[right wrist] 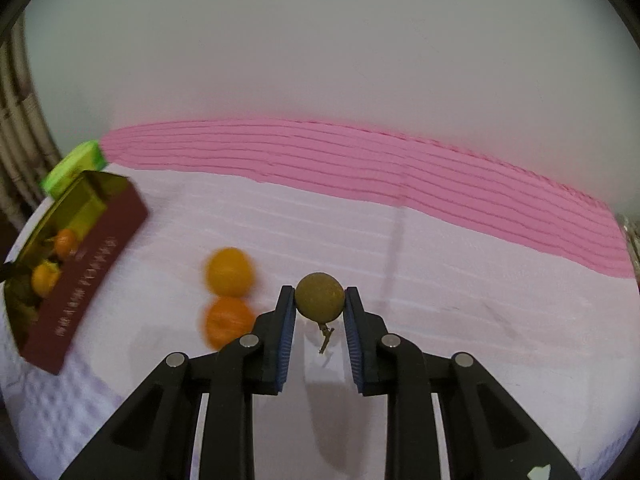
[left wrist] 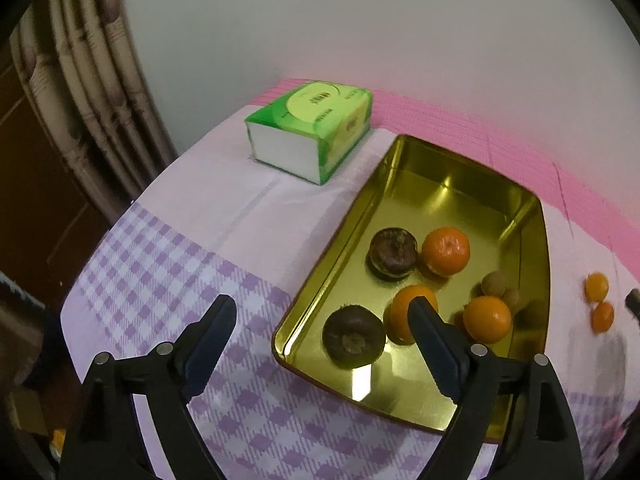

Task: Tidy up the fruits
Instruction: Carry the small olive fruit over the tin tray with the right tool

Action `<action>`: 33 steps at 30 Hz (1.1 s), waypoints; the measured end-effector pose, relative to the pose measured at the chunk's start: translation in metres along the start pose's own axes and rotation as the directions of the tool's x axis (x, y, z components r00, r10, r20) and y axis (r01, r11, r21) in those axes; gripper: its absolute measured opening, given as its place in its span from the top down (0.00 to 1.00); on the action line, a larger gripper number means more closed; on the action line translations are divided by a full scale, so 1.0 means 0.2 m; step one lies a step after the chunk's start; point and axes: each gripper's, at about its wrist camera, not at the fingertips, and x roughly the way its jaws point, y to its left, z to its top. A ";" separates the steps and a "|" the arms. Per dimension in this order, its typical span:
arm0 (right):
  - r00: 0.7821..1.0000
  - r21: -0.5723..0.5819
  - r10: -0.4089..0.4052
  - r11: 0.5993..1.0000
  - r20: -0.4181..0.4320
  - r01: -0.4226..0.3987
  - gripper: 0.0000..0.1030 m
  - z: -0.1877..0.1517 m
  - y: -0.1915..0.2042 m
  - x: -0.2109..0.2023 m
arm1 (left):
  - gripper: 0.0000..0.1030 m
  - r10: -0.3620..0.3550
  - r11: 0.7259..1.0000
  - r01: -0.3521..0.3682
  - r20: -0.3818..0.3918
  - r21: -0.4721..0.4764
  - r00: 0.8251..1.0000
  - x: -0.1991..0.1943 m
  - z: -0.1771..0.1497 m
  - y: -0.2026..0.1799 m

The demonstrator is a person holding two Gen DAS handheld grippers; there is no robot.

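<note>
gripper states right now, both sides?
Left gripper: open, nothing between its fingers, above the near end of the gold tray.
Right gripper: closed on a small brown round fruit.

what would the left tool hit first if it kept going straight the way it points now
Probably the near left rim of the gold tray, or the checked tablecloth just beside it. The open left tool straddles that rim, and depth is hard to judge.

gold tray holding oranges and dark fruits, two oranges on cloth, brown longan lifted
</note>
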 end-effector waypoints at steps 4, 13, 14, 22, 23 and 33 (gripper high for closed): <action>0.996 -0.051 0.085 0.995 0.009 -0.085 0.78 0.04 0.21 -0.02 | 0.13 0.010 0.999 -0.009 0.007 -0.033 1.000 -0.02 0.02 0.04; 0.955 -0.229 0.295 0.929 -0.015 -0.291 0.78 0.12 0.77 -0.10 | 0.12 0.036 0.989 -0.037 -0.011 -0.145 0.999 -0.02 0.04 0.19; 0.950 -0.240 0.311 0.921 -0.018 -0.306 0.78 0.12 0.82 -0.10 | 0.12 0.041 0.987 -0.043 -0.016 -0.157 0.999 -0.02 0.04 0.21; 0.922 -0.348 0.377 0.856 -0.083 -0.381 0.78 0.08 1.15 -0.09 | 0.12 0.064 0.976 -0.074 -0.060 -0.203 0.996 0.03 0.03 0.26; 0.922 -0.356 0.376 0.852 -0.092 -0.384 0.78 0.07 1.18 -0.08 | 0.12 0.063 0.976 -0.074 -0.058 -0.206 0.996 0.03 0.03 0.26; 0.924 -0.383 0.354 0.841 -0.141 -0.381 0.78 -0.02 1.24 0.01 | 0.12 0.039 0.981 -0.047 -0.049 -0.188 0.998 0.02 0.05 0.25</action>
